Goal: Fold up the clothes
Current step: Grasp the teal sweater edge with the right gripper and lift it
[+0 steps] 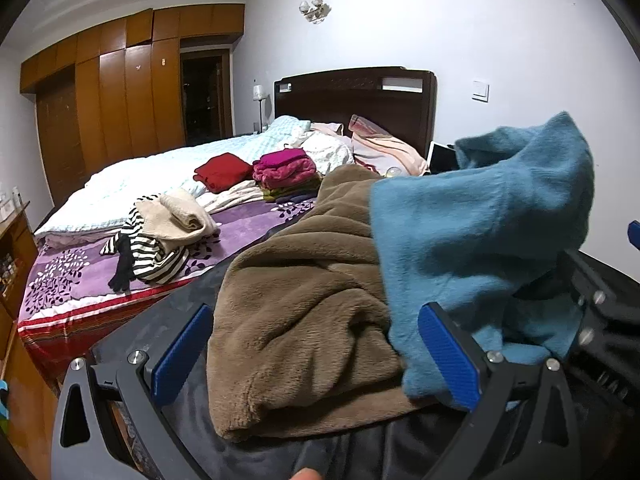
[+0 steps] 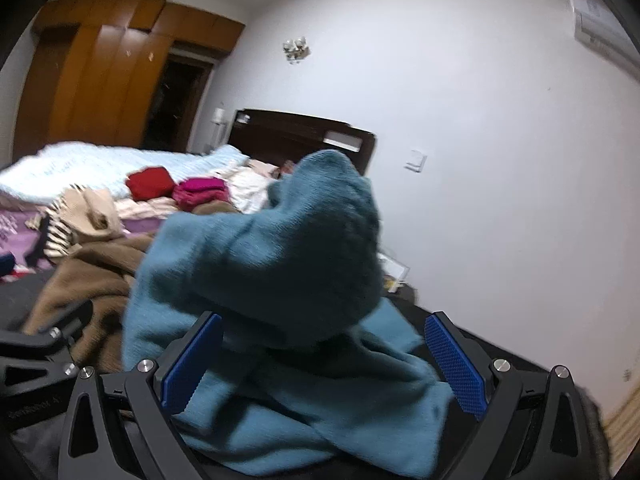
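Teal fleece garment [image 2: 256,280] bunches up between the spread jaws of the right gripper [image 2: 324,364], unpinched. Left gripper [image 1: 316,356] jaws also gape, straddling a brown fleece [image 1: 304,320] beside it at the bed's [image 1: 80,312] foot.

Left gripper [image 1: 316,356]: we saw black arms, blue ribbed pads [image 1: 182,354], silver screws.
Right gripper [image 2: 322,362]: we saw black arms, blue dimpled pads [image 2: 456,368].

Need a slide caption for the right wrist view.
Open right gripper straddling a bunched blue fleece garment, bed behind.
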{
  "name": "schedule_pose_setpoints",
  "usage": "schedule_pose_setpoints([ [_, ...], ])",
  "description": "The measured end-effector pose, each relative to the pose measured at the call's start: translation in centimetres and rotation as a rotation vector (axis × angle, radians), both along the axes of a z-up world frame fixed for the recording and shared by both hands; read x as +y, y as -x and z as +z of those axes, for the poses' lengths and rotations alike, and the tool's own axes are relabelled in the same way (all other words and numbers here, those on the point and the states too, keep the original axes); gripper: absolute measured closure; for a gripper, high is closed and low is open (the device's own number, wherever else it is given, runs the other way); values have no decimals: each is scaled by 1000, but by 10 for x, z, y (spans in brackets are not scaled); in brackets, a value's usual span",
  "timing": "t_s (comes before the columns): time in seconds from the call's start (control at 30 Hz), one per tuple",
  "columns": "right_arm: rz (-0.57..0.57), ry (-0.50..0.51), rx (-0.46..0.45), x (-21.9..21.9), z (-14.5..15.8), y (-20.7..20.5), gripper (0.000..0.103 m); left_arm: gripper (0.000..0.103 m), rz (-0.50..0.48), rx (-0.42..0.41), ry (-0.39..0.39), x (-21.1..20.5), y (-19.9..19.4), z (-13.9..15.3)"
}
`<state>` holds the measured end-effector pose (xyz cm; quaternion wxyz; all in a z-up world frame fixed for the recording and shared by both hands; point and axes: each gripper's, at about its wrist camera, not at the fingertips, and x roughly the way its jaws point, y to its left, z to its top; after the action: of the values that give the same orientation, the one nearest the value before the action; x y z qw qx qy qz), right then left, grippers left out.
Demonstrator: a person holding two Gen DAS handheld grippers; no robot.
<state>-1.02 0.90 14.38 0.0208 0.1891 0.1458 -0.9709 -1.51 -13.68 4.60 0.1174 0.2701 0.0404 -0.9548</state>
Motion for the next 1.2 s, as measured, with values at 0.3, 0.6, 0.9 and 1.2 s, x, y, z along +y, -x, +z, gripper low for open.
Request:
schedule_pose_setpoints([
  [0.3,66,203,-108,23,-4,57,0,0,-24,-53,-24,-4,17,-14],
  [0.6,104,194,-160,9,-23,90,0,0,-25,-107,-43,-9,33,-28],
  [0.9,131,201,-178,15,-30,95,82,0,-19,-141,-47,-10,40,-37],
  [1.2,22,271,3,71,1,60,91,0,-40,-134,-36,1,36,-32],
])
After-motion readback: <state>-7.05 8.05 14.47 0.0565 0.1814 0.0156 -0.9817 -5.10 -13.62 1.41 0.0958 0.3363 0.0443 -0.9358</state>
